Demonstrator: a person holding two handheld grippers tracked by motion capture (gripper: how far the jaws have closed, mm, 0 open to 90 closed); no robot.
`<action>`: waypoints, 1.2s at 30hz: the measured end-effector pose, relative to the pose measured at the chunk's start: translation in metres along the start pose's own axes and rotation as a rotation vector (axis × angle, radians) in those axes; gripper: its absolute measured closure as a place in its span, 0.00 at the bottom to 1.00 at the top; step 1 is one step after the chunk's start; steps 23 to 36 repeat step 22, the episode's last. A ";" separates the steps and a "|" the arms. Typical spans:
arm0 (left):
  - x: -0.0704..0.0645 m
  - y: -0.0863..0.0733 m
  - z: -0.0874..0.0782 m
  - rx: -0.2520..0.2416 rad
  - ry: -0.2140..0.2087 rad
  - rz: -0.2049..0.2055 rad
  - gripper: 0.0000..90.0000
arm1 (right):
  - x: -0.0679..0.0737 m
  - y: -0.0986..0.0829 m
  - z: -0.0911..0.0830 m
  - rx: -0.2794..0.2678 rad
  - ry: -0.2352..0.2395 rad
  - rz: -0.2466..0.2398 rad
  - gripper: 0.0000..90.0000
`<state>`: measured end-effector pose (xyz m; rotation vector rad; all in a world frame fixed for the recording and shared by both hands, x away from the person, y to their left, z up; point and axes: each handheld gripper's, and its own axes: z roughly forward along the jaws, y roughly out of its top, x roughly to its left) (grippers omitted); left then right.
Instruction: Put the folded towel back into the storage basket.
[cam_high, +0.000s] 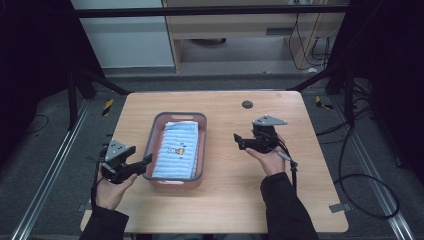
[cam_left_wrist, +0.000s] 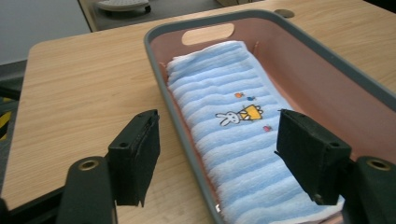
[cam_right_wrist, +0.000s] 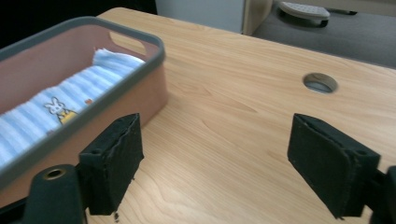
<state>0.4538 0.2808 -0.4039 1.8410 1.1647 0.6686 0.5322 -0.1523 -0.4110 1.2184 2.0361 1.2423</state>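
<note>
Pale wood grain covers the table, which stands on a grey floor with dark frame bars and loose cables around it. Left of the table's middle sits a pink basket with a grey rim, a handle slot cut in its far end. Inside it lies a folded blue striped towel — a small rabbit picture shows on its upper face.

A person's left hand holds the left gripper just beside the basket's near left corner. In the left gripper view its jaws stand wide apart with nothing between them; one pad is over the bare table, the other over the towel.

The right hand holds the right gripper over bare wood, to the right of the basket and apart from it — its jaws are also spread wide and empty. Beyond it, a round cable hole is set near the table's far edge.
</note>
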 end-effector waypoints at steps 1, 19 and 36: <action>0.000 0.000 0.000 0.000 0.000 0.000 0.32 | 0.000 0.000 0.000 0.000 0.000 0.000 0.20; 0.029 -0.023 -0.004 0.026 0.051 -0.019 0.29 | -0.048 -0.063 -0.046 0.007 -0.089 0.063 0.18; 0.031 -0.027 -0.004 0.030 0.058 -0.024 0.30 | -0.051 -0.068 -0.051 -0.003 -0.097 0.069 0.18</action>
